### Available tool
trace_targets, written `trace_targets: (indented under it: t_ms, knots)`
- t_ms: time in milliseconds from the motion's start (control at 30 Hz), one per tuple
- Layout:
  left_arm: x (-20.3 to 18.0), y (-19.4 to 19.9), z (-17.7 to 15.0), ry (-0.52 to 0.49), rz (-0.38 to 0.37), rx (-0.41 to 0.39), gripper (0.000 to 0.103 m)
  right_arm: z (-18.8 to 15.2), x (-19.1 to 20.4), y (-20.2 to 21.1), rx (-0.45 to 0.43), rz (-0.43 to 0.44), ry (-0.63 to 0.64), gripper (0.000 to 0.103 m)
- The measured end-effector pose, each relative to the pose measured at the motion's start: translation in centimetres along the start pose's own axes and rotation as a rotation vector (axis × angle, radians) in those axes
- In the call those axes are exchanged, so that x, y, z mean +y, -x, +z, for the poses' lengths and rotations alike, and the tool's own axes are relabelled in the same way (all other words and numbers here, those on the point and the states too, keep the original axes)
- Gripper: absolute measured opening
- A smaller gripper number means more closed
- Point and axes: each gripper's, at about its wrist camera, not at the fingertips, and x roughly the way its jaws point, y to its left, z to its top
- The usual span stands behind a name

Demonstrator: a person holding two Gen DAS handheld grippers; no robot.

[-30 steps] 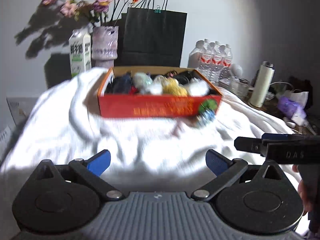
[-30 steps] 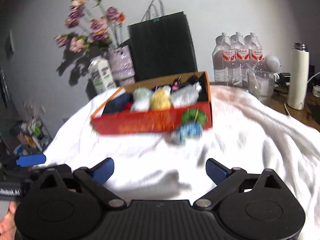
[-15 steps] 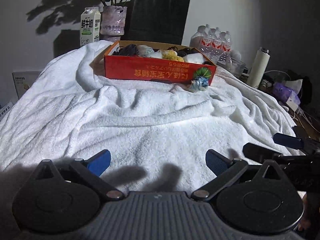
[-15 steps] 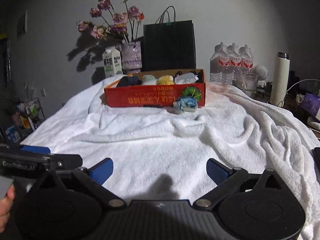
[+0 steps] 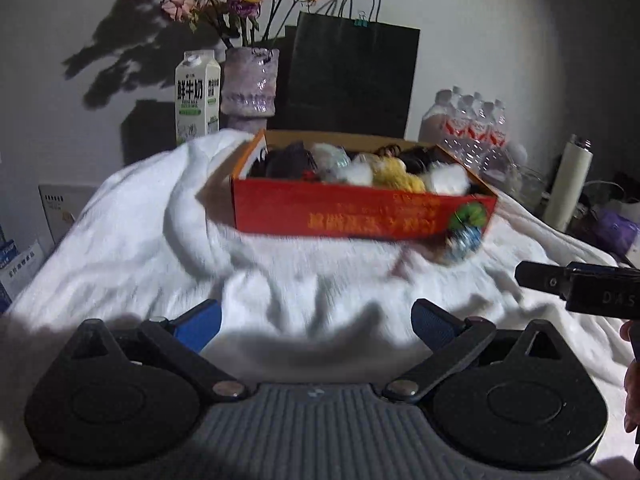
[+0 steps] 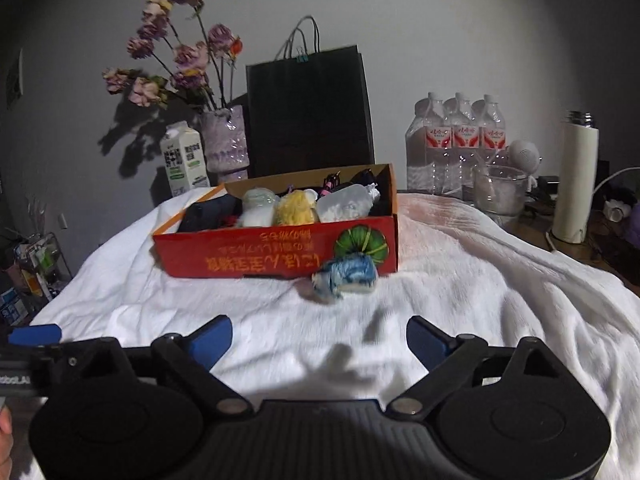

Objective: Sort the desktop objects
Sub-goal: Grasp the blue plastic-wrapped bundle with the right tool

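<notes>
An open red cardboard box (image 5: 344,216) (image 6: 248,252) stands on a white towel (image 5: 160,248) (image 6: 480,280). It holds several soft items, white, yellow and dark. A small blue-and-white bundle (image 6: 346,276) (image 5: 464,242) lies on the towel against the box's front right corner. My left gripper (image 5: 316,320) is open and empty, well short of the box. My right gripper (image 6: 319,340) is open and empty, in front of the bundle. Each gripper's tip shows at the edge of the other's view.
Behind the box stand a milk carton (image 5: 197,96) (image 6: 184,160), a vase of dried flowers (image 5: 250,80) (image 6: 224,140) and a black paper bag (image 5: 348,80) (image 6: 308,116). Water bottles (image 6: 456,144), a glass jug (image 6: 500,192) and a white flask (image 6: 574,184) stand at the right.
Both grippers have moved forward toward the box, which now looks larger and nearer than half a second ago. Both stay open and empty.
</notes>
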Motion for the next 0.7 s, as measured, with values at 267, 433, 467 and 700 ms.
trace_targets:
  t_ms: [267, 433, 467, 700]
  knots:
    - [0.1, -9.3, 3.8, 0.008, -0.002, 0.026, 0.102, 2.5, -0.2, -10.5, 0.087, -0.045, 0.031, 0.085]
    - [-0.1, -13.7, 4.2, 0.016, 0.005, 0.106, 0.041, 2.5, 0.1, -14.5, 0.131, -0.063, 0.077, 0.039]
    - [-0.1, -14.3, 4.1, 0.022, 0.007, 0.122, 0.014, 2.4, 0.3, -15.0, 0.144, -0.072, 0.091, 0.035]
    - [-0.4, -13.2, 4.1, 0.019, -0.019, 0.123, 0.004, 2.5, 1.2, -12.9, 0.117, 0.034, 0.092, 0.018]
